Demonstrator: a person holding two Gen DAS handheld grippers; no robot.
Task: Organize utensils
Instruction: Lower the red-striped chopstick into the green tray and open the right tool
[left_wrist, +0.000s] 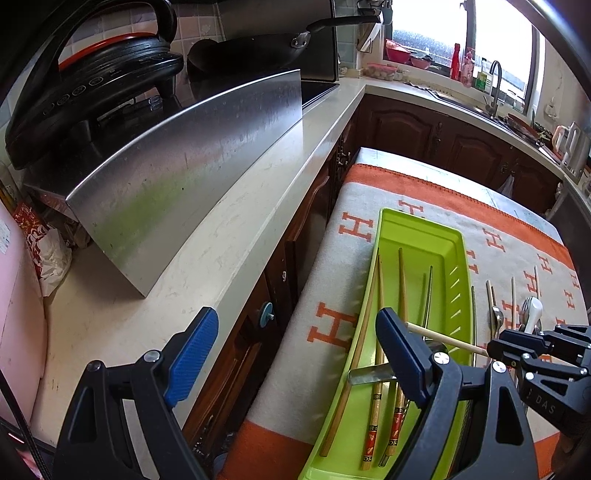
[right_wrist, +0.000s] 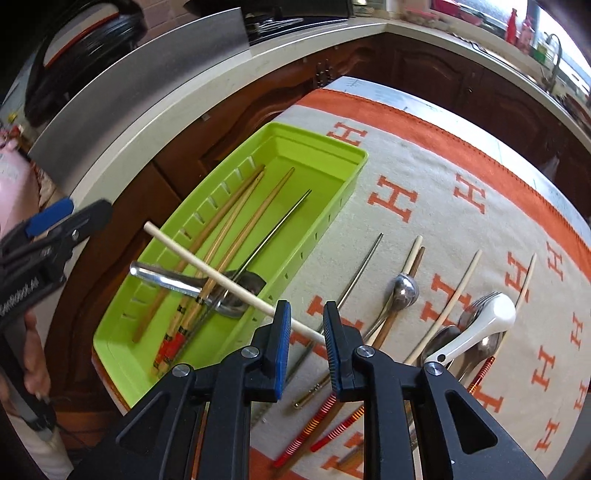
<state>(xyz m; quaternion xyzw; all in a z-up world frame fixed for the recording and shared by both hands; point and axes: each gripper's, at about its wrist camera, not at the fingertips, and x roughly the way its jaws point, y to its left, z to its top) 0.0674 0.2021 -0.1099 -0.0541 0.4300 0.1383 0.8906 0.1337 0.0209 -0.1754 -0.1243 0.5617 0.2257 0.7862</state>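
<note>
A pale counter (left_wrist: 229, 206) bends around dark wooden cabinets (left_wrist: 406, 125). Daylight floods through a window (left_wrist: 424, 33) above what seems a sink tap (left_wrist: 496, 85), blurred. Pinkish tiles (left_wrist: 199, 26) cover the wall.

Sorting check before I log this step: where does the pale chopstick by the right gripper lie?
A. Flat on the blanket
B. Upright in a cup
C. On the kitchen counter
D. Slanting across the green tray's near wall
D: the pale chopstick slants over the green tray, its near end between the right gripper jaws.
</note>
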